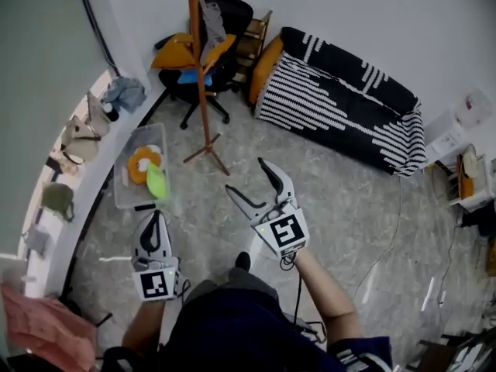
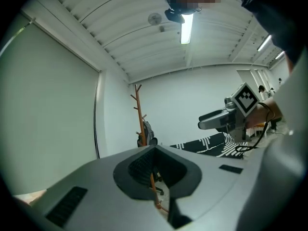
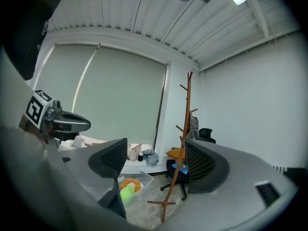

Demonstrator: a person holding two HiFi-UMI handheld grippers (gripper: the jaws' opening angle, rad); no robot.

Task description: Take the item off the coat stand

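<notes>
The orange-brown coat stand (image 1: 199, 68) rises from the floor ahead of me, and a grey garment (image 1: 211, 20) hangs on one of its upper pegs. My right gripper (image 1: 246, 175) is open and empty, aimed toward the stand's foot and well short of it. In the right gripper view the coat stand (image 3: 186, 129) and the grey garment (image 3: 193, 127) show between and above the spread jaws of the right gripper (image 3: 155, 161). Lower and nearer to me, my left gripper (image 1: 155, 215) is shut with nothing in it. Beyond its tips, the left gripper view shows the coat stand (image 2: 140, 114).
A clear bin (image 1: 124, 196) with an orange and a green toy sits left of the stand. Behind the stand is a black office chair (image 1: 225, 6) with orange cloth on it. A black-and-white striped sofa (image 1: 341, 103) stands at the right. A sill (image 1: 81, 142) along the left wall holds clutter.
</notes>
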